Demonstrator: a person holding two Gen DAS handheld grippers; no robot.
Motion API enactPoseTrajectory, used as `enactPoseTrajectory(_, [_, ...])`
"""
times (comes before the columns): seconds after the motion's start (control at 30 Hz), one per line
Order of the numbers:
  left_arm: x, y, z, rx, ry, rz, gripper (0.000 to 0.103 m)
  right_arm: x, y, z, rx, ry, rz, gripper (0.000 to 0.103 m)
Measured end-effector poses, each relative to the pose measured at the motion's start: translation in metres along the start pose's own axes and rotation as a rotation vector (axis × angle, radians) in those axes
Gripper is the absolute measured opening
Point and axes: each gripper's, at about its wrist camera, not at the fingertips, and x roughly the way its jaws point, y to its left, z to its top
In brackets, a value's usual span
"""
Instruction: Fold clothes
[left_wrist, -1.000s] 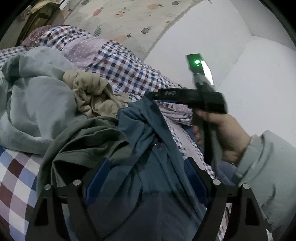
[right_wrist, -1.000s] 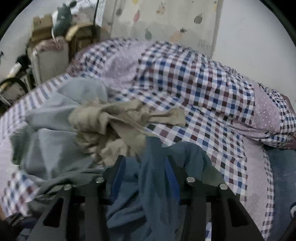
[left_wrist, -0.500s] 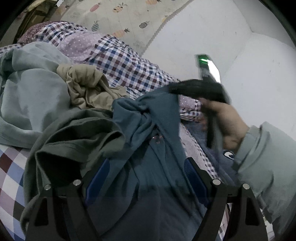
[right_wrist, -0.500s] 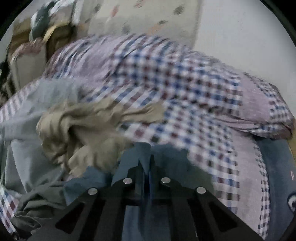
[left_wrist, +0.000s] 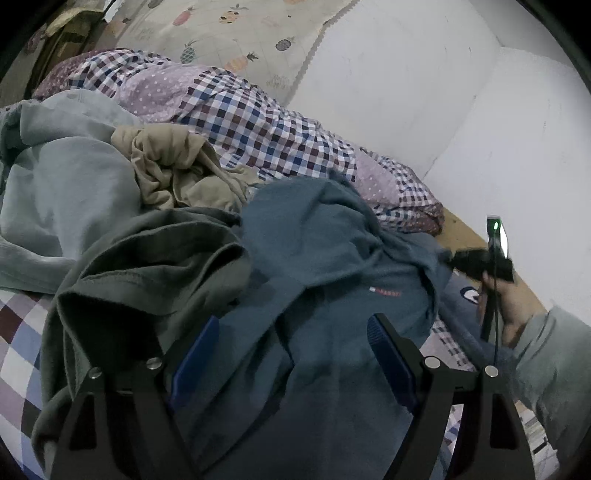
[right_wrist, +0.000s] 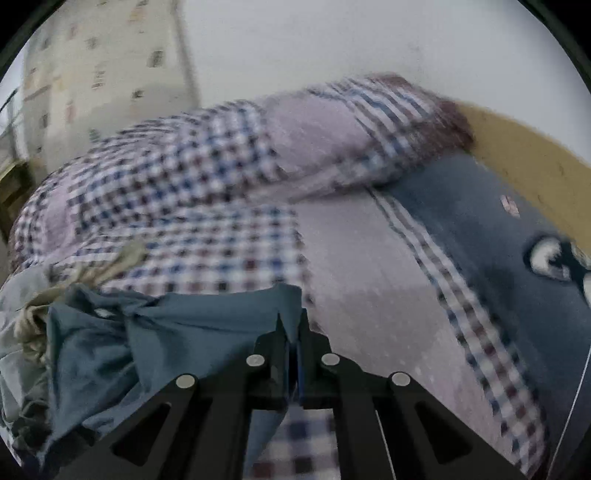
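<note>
The right gripper pinches the blue shirt's edge at 3 o'clock; the left gripper hovers above it, fingers wide.

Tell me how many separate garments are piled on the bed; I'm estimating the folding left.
4 visible: a light grey garment far left, a beige one bunched beside it, a dark green one in front, and a blue shirt at centre. More may hide underneath.
</note>
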Motion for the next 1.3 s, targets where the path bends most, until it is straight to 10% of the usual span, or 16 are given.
enactPoseTrajectory(0.3, [0.008, -0.008, -0.008, 0.029, 0.017, 0.026, 0.086, 0.049, -0.081, -0.064, 0.231, 0.195, -0.087, 0.013])
enactPoseTrajectory(0.43, [0.010, -0.010, -0.009, 0.039, 0.021, 0.029, 0.086, 0.027, -0.051, -0.061, 0.087, 0.112, -0.003, 0.039])
enactPoseTrajectory(0.6, [0.009, -0.011, -0.008, 0.039, 0.020, 0.026, 0.086, 0.024, 0.021, -0.070, -0.166, 0.095, 0.097, 0.047])
enactPoseTrajectory(0.9, [0.009, -0.010, -0.006, 0.044, 0.023, 0.023, 0.086, 0.058, 0.120, -0.094, -0.512, 0.114, 0.072, 0.045])
enactPoseTrajectory(0.97, [0.009, -0.009, -0.006, 0.043, 0.023, 0.023, 0.086, 0.072, 0.127, -0.094, -0.542, 0.129, 0.033, 0.035])
enactPoseTrajectory(1.0, [0.009, -0.008, -0.006, 0.041, 0.023, 0.024, 0.086, 0.078, 0.128, -0.094, -0.559, 0.143, -0.004, 0.008])
enactPoseTrajectory(1.03, [0.010, -0.007, -0.005, 0.036, 0.023, 0.024, 0.086, 0.083, 0.128, -0.093, -0.573, 0.152, -0.038, 0.002])
enactPoseTrajectory(1.3, [0.009, -0.007, -0.005, 0.035, 0.020, 0.024, 0.086, 0.028, 0.049, -0.037, -0.304, -0.013, -0.018, 0.002])
